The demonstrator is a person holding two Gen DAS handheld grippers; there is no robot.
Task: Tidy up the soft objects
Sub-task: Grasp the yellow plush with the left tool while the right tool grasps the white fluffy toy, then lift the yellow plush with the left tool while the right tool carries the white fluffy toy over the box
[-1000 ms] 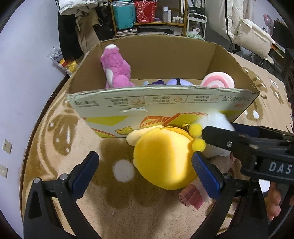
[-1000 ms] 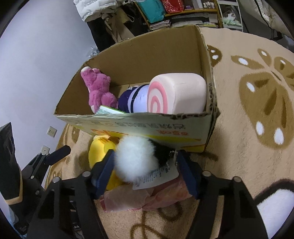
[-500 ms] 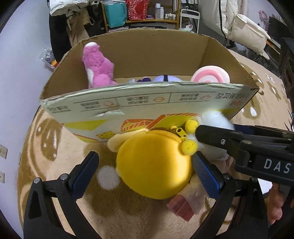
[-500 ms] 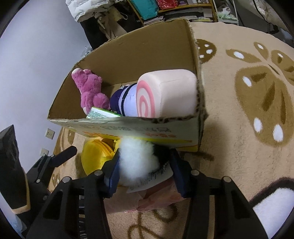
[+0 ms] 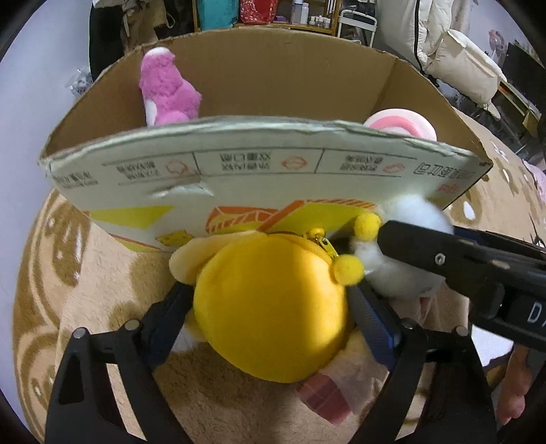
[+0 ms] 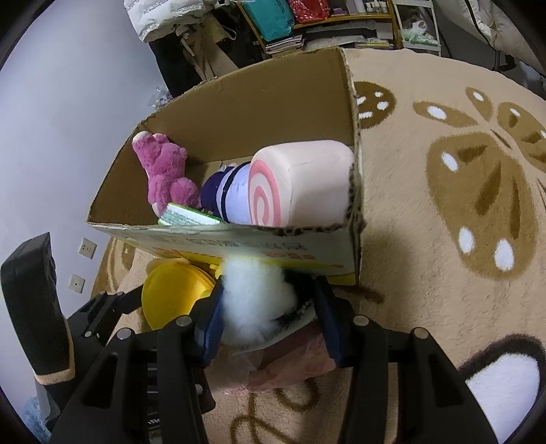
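Left wrist: tongs (image 5: pixel 269 314) newly around yellow plush (image 5: pixel 273 304).

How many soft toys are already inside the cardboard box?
3 visible: a pink plush bear at the left end, a purple plush in the middle, and a pink swirl roll at the right end. The box wall may hide more.

A tan carpet (image 6: pixel 443 112) with brown flower motifs (white dots in the petals) covers the floor. At nine o'clock stands a pale lavender wall (image 6: pixel 68 102) carrying two wall outlets (image 6: pixel 88 248). At twelve o'clock a wooden shelf (image 6: pixel 341 24) holds books and bags; cream bedding (image 5: pixel 467 65) lies at two o'clock.
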